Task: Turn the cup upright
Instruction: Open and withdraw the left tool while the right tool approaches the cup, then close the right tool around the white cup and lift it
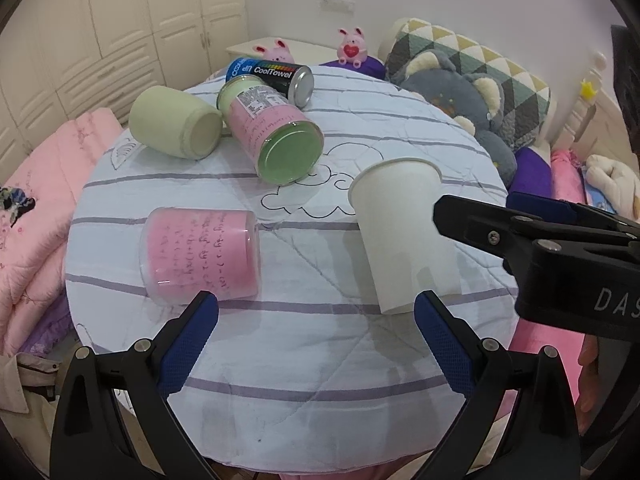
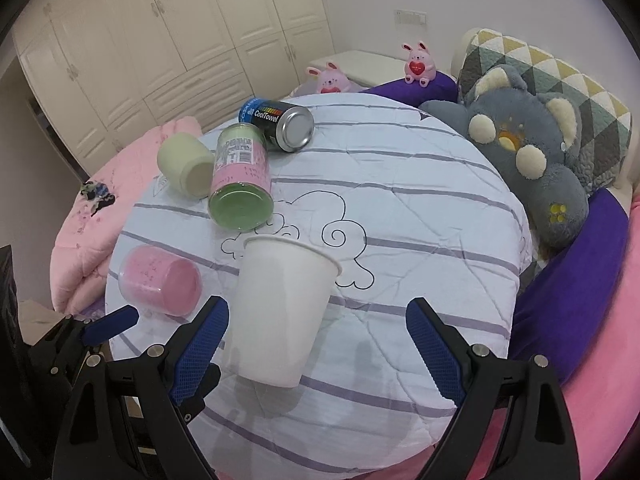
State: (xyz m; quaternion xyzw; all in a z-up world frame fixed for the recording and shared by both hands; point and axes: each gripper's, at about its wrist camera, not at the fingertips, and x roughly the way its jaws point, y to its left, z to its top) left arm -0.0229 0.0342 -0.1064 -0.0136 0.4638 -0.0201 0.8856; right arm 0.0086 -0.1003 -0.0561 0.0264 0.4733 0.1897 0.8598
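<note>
A white paper cup [image 1: 402, 232] lies on its side on the round striped table [image 1: 280, 360], its rim pointing away from me. It also shows in the right wrist view [image 2: 280, 312]. My left gripper [image 1: 316, 312] is open and empty, just left of the cup's base. My right gripper [image 2: 316, 320] is open, and the cup's base lies between its fingers, closer to the left finger [image 2: 200, 344]. The right gripper also shows in the left wrist view [image 1: 520, 240], at the cup's right side.
On the table lie a pink jar [image 1: 200, 256], a pink and green jar [image 1: 276, 132], a pale green cup [image 1: 176, 122] and a CoolTowel can [image 1: 276, 76]. A grey plush bear [image 2: 532, 160], pillows and pink bedding [image 1: 36, 216] surround the table.
</note>
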